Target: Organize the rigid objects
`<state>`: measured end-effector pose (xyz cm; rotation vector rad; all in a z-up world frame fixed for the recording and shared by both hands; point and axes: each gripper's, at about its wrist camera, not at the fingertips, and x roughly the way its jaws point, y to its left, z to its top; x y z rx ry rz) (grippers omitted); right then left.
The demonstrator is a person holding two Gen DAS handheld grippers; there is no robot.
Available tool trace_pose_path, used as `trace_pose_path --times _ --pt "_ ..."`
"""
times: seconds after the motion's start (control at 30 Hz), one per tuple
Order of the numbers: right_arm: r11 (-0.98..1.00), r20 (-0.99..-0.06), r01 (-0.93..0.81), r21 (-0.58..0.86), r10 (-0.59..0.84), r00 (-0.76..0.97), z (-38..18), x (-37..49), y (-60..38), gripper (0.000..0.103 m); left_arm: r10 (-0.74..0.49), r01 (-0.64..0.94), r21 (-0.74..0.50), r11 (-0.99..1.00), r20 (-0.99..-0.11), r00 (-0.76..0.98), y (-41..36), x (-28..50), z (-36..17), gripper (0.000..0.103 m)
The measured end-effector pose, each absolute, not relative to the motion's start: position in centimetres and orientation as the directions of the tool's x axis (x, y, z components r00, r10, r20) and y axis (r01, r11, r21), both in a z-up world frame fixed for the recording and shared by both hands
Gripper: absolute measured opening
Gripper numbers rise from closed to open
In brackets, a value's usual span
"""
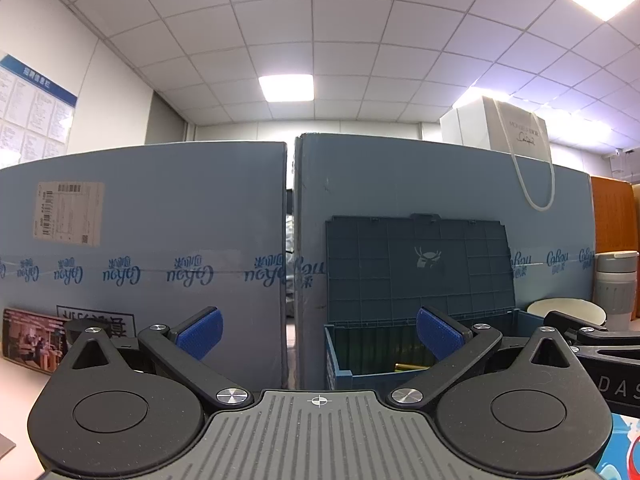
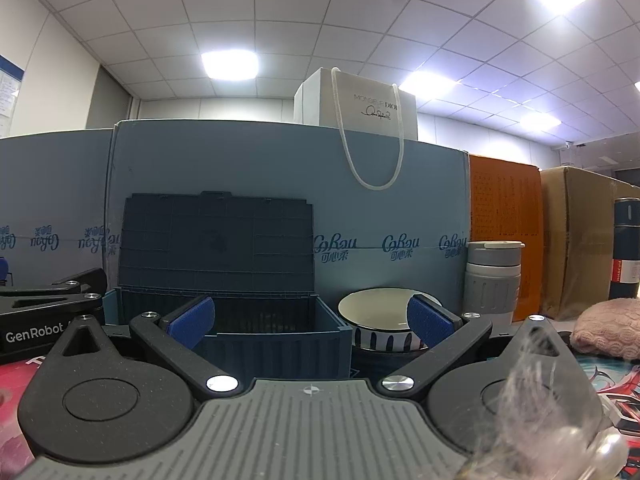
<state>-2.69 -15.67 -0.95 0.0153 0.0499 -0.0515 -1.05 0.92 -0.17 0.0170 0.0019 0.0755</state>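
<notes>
A dark blue storage crate (image 2: 272,344) stands open on the table, its ribbed lid (image 2: 216,240) leaning back against the cardboard boxes. In the left wrist view the same crate (image 1: 340,364) shows something yellowish inside at its bottom. A cream bowl with a blue striped side (image 2: 380,320) sits right of the crate. My right gripper (image 2: 310,322) is open in front of crate and bowl, holding nothing. My left gripper (image 1: 318,334) is open too, low before the crate's left corner, empty.
Tall blue cardboard boxes (image 1: 140,240) wall off the back, a white paper bag (image 2: 360,108) on top. A grey lidded cup (image 2: 494,280), a dark flask (image 2: 626,248) and a pink knitted cloth (image 2: 608,328) lie at the right. A printed card (image 1: 34,340) leans at far left.
</notes>
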Motion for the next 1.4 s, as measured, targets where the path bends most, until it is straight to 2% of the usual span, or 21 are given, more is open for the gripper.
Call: trace_pose_path --times 1.4 --pt "0.999 -0.059 0.026 0.042 -0.023 0.998 -1.04 -2.54 -16.02 0.103 0.063 -0.063 0.02 0.998 -0.004 0.998 0.81 -0.86 -0.24 0.103"
